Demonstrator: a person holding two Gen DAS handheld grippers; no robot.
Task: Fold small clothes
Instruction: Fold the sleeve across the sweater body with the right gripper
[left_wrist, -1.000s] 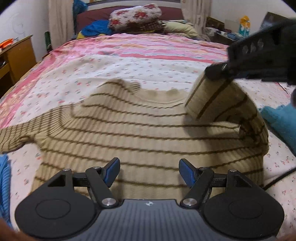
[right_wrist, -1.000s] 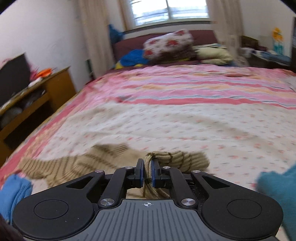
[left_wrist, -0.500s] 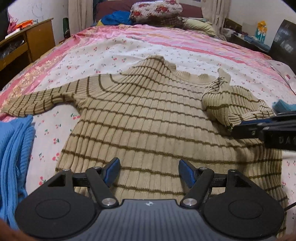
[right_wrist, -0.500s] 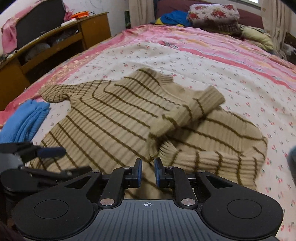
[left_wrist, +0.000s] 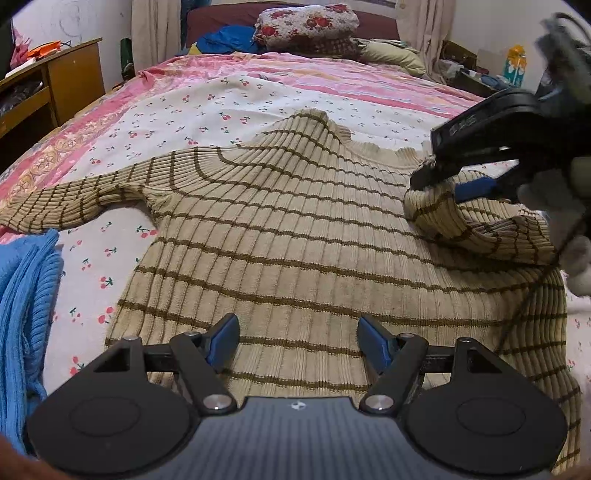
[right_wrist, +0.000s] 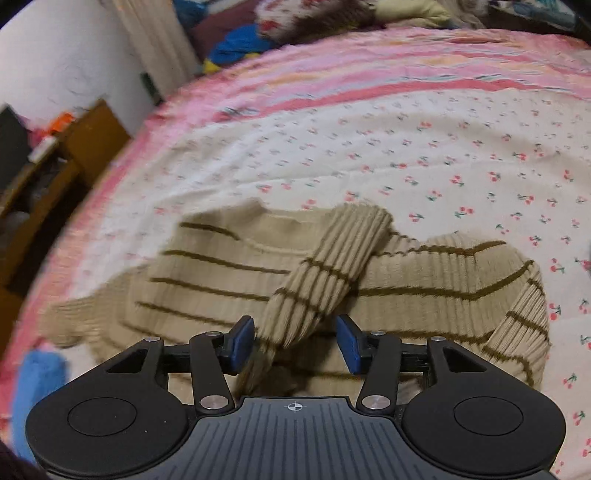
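Note:
A beige ribbed sweater (left_wrist: 295, 236) with brown stripes lies flat on the bed. Its left sleeve (left_wrist: 66, 199) stretches out to the left. Its right sleeve (left_wrist: 461, 225) is folded in over the body. My left gripper (left_wrist: 297, 343) is open and empty above the sweater's hem. My right gripper (right_wrist: 295, 341) is open, its fingers on either side of the folded sleeve (right_wrist: 325, 280), which lies loose between them. The right gripper also shows in the left wrist view (left_wrist: 454, 184), just above the sleeve's cuff.
A blue knitted garment (left_wrist: 22, 317) lies at the left of the sweater. The bed has a cherry-print sheet (left_wrist: 207, 107) and a pink cover. Pillows and bedding (left_wrist: 306, 22) are piled at the headboard. A wooden desk (left_wrist: 48, 88) stands at the left.
My right gripper carried the right sleeve in over the sweater's body, then opened and let it go. My left gripper stayed open near the hem.

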